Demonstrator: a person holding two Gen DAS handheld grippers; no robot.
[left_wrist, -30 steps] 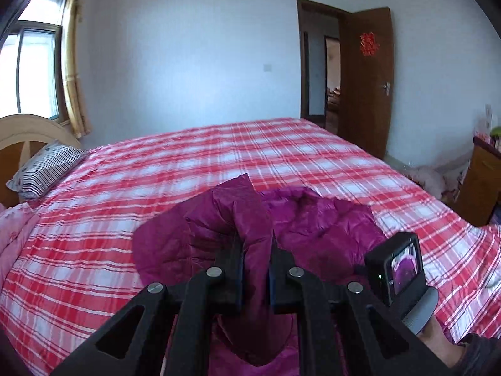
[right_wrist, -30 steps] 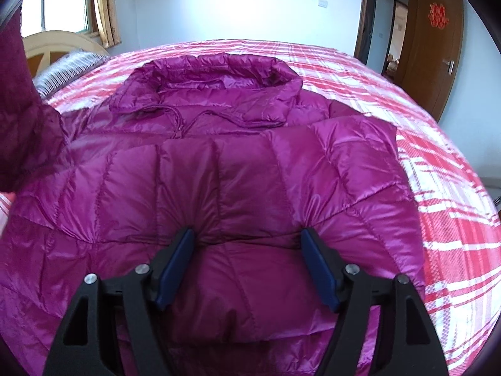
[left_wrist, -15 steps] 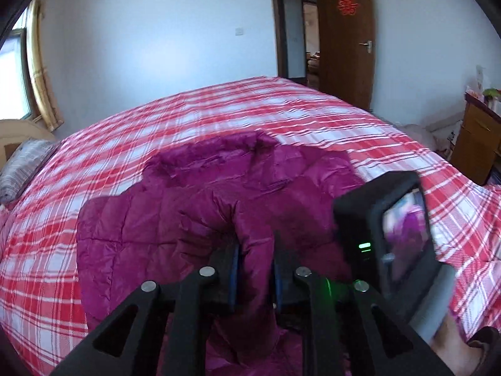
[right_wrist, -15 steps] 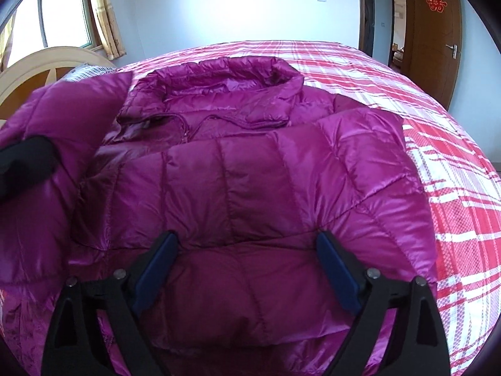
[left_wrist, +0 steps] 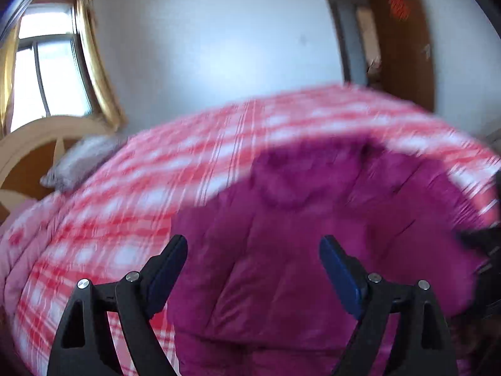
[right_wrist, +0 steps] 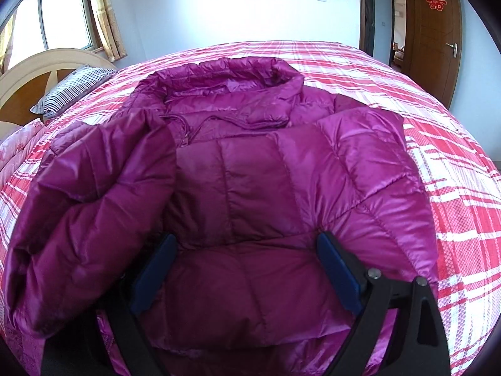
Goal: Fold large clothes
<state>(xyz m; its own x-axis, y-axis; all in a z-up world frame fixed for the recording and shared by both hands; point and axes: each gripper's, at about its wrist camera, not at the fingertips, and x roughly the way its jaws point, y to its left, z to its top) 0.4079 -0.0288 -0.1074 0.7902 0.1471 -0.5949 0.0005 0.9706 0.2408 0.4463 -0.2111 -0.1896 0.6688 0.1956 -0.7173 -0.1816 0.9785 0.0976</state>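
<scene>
A magenta quilted down jacket (right_wrist: 256, 188) lies on the bed with its collar toward the far side. Both sleeves are folded in over its front; the left sleeve (right_wrist: 94, 206) drapes over my right gripper's left finger. My right gripper (right_wrist: 247, 244) is open and empty, low over the jacket's lower front. In the blurred left wrist view the jacket (left_wrist: 297, 250) fills the lower right. My left gripper (left_wrist: 252, 247) is open and empty above the jacket's left part.
The bed has a red and white plaid cover (right_wrist: 454, 169). A striped pillow (right_wrist: 72, 91) and a wooden headboard (right_wrist: 37, 72) are at the left. A window with curtains (right_wrist: 62, 15) is behind them. A wooden door (right_wrist: 432, 31) stands open at the right.
My left gripper has opened and let go of the left sleeve, which now lies folded over the jacket's front. The left gripper has swung away fast. The right gripper stayed open.
</scene>
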